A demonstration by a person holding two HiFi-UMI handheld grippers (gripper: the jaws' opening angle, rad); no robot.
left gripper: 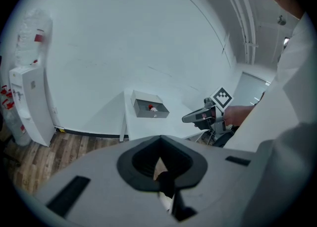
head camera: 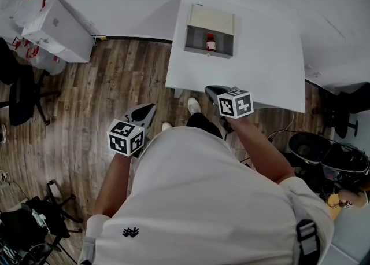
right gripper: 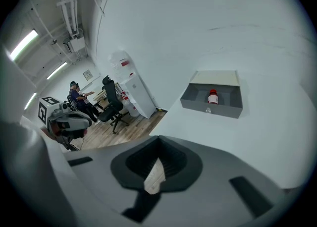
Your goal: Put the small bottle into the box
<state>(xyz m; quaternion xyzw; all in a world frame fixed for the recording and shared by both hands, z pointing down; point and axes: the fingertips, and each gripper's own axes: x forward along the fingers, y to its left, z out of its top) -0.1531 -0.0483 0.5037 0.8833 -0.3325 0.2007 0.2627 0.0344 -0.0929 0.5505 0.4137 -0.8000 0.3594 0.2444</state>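
Note:
The small bottle (head camera: 211,42), brown with a red cap, stands upright inside the grey open box (head camera: 209,53) at the far side of the white table (head camera: 272,67). It also shows in the left gripper view, bottle (left gripper: 152,107) in box (left gripper: 143,113), and in the right gripper view, bottle (right gripper: 213,96) in box (right gripper: 210,110). My left gripper (head camera: 148,109) hangs over the wooden floor, left of the table, shut and empty. My right gripper (head camera: 212,91) sits at the table's near edge, well short of the box, shut on nothing.
A white cabinet (head camera: 58,29) with plastic bags stands at the far left, a black office chair (head camera: 20,93) beside it. Dark bins (head camera: 312,145) and cables lie right of the table. Black gear (head camera: 29,217) sits at the lower left. People (right gripper: 77,94) are far off.

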